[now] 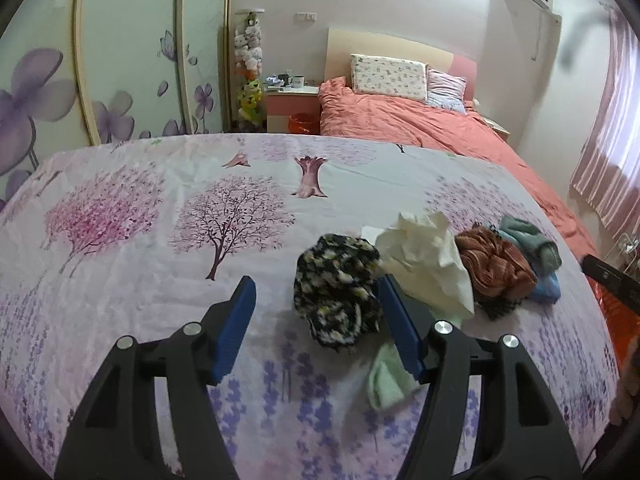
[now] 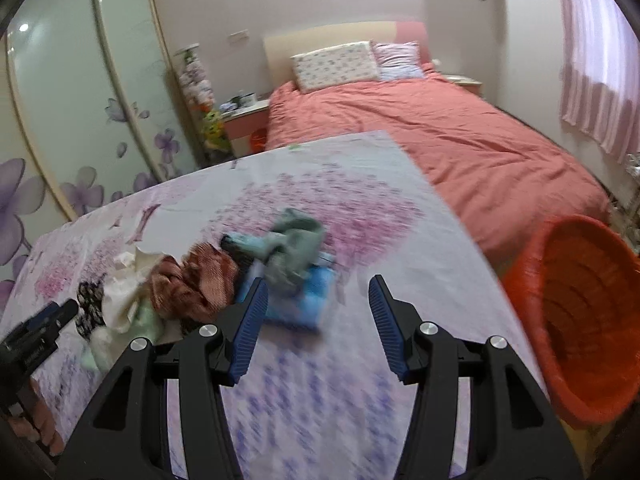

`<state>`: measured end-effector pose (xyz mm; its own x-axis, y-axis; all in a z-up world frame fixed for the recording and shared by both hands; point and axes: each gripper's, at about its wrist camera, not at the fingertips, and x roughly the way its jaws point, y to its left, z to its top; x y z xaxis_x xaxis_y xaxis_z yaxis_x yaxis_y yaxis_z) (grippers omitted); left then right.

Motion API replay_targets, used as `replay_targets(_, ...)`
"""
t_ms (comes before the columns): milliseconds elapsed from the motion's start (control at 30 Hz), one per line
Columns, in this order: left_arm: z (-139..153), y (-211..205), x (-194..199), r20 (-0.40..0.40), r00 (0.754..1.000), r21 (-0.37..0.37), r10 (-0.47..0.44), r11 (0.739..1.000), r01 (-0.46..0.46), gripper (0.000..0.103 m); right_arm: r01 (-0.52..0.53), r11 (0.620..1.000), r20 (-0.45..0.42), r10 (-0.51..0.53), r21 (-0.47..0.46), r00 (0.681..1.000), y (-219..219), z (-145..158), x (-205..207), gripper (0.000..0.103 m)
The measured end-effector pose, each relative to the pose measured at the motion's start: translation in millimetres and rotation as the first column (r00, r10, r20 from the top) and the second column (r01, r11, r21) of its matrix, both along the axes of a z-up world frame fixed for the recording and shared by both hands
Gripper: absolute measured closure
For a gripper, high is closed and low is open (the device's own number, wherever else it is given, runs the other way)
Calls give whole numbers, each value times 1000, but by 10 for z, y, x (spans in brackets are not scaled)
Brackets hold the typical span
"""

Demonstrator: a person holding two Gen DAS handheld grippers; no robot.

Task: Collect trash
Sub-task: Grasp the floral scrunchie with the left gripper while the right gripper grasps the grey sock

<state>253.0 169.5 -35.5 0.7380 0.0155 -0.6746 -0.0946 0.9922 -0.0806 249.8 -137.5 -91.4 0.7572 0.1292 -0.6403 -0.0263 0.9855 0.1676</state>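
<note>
My left gripper (image 1: 316,292) hung over the table cloth (image 1: 160,312) printed with pink and purple trees, its 2 blue-padded jaws standing apart with nothing pinched between them; the black-and-yellow speckled cloth (image 1: 336,288) lay on the table in the gap toward the right-hand jaw, close against that pad, though I could not tell whether it touched. Just beyond that jaw sat the crumpled cream paper (image 1: 428,260), and under the jaw's base a pale green scrap (image 1: 384,384) showed. Further right in the same heap lay the rust-coloured knit (image 1: 496,264), then the grey-green cloth (image 1: 532,240) on top of a blue piece (image 1: 546,290), all bunched together and touching. My right gripper (image 2: 318,300) was likewise parted and held nothing; bare tablecloth showed between its pads. The blue piece lay just ahead of its left-hand jaw, partly behind the pad, with the grey-green cloth on it and the rust-coloured knit to the left of that, all blurred in this view. The orange basket (image 2: 576,320) stood off the table's edge to the right of this gripper, tilted open toward me, well apart from the heap. At the far left of the right wrist view my left gripper and the fingers of my hand (image 2: 40,428) were in sight near the speckled cloth. Behind the table stood a bed with a coral cover (image 2: 460,148)
</note>
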Motion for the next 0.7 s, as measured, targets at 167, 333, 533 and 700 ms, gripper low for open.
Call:
replay_targets(167,-66,13,147,-11,1000,-27,-21,999,21,40,-14,1000,-34,14,-10,999,120,-79,281,50)
replay_targets(333,-165,-17,264,-41,998,-10,-46,999,46,44,-26,999,-77,24,-33,997,185,-202,410,56)
replay_targets(533,-273,-9,344,-87,995,-36,-46,998,43,52,-35,999,-84,32,-30,996,197,-249,409,66)
replay_targets(700,-357,-30,389,-114,992,-53,-59,997,53,56,-40,999,-92,38,-16,995,170,-267,402,83)
